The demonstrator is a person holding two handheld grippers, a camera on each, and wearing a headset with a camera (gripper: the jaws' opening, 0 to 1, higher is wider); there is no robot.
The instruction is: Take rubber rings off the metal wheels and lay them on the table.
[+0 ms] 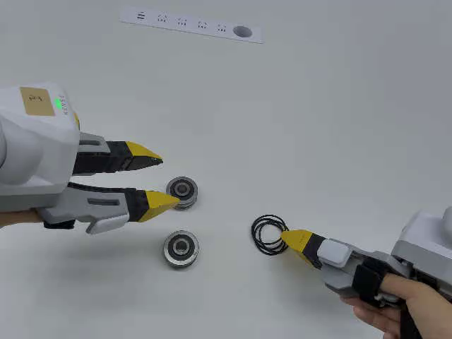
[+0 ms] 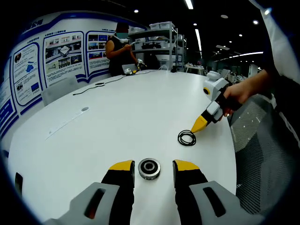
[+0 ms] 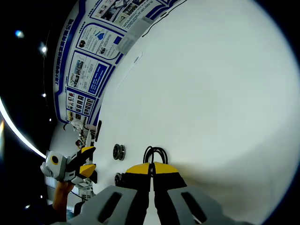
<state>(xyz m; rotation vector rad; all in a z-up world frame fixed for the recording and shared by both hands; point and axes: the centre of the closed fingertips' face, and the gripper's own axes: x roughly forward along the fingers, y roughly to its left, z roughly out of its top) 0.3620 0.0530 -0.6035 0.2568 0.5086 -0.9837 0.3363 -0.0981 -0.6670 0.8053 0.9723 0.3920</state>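
Two metal wheels lie flat on the white table. The far wheel (image 1: 183, 191) (image 2: 149, 168) sits just beyond the yellow tips of my left gripper (image 1: 164, 181) (image 2: 153, 165), which is open around it without touching. The near wheel (image 1: 181, 248) (image 3: 118, 178) lies apart, closer to me. A small pile of black rubber rings (image 1: 267, 233) (image 2: 186, 138) (image 3: 154, 153) rests on the table to the right. My right gripper (image 1: 286, 235) (image 3: 151, 166) is low at the pile's edge, jaws shut with a ring's edge running in between them.
A long white strip with markings (image 1: 191, 23) (image 2: 65, 124) lies at the table's far side. In the left gripper view a person (image 2: 119, 51) stands at the far end of the table beside a black cable (image 2: 101, 84). Shelves stand behind.
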